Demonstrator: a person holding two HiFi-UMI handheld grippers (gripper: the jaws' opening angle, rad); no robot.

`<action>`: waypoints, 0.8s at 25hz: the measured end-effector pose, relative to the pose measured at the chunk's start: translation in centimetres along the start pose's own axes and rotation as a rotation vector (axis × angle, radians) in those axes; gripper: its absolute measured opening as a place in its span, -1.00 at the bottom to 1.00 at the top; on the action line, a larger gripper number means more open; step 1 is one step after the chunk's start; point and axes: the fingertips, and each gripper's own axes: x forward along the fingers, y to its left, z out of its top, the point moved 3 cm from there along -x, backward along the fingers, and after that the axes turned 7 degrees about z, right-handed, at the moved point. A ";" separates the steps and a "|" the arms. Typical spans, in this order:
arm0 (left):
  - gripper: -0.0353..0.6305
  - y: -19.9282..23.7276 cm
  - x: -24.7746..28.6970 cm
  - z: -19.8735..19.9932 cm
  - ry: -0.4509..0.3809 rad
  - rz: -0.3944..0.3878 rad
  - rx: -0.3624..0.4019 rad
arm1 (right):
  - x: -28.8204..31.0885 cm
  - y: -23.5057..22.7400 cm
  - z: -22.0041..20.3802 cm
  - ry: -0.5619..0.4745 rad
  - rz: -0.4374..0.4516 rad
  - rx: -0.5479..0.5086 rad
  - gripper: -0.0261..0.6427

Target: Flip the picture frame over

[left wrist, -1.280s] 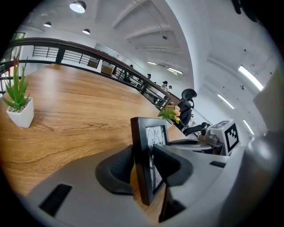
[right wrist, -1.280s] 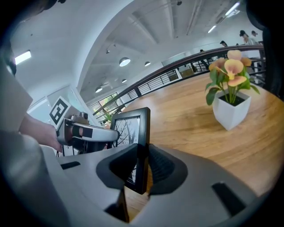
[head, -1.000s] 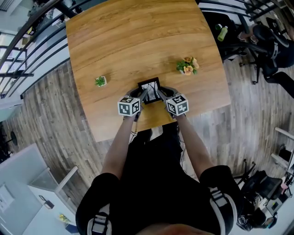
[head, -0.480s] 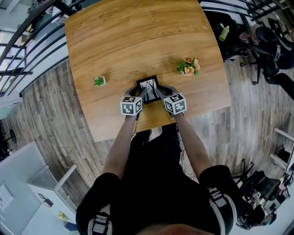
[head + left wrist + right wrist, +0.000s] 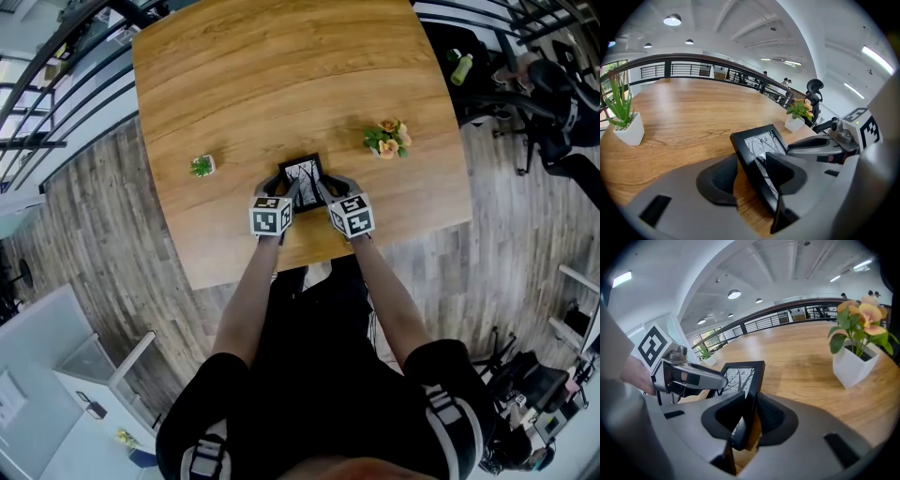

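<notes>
Left gripper (image 5: 752, 174) just opened around frame (image 5: 758, 150); flowers (image 5: 800, 110) nearby.

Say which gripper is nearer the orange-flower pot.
Right. Right gripper, clamped on the picture frame, sits below-left of the orange-flower pot; left gripper, jaws just opening around the frame, is farther.

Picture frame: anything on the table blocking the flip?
Nothing visible. The picture frame stands tilted on the table, right claw clamped on its edge; left claw, just opened, straddles the other edge. Small plant and flower pot sit well aside.
</notes>
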 end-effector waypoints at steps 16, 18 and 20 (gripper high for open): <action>-0.28 0.3 1.1 -0.5 0.027 0.071 0.107 | 0.9 -0.4 -0.5 0.032 -0.050 -0.016 -0.65; -0.34 0.4 1.1 -0.6 0.023 0.087 0.145 | 0.9 -0.5 -0.5 0.038 -0.058 -0.021 -0.64; -0.40 0.5 1.1 -0.4 0.010 0.088 0.149 | 0.8 -0.4 -0.5 0.039 -0.065 -0.029 -0.64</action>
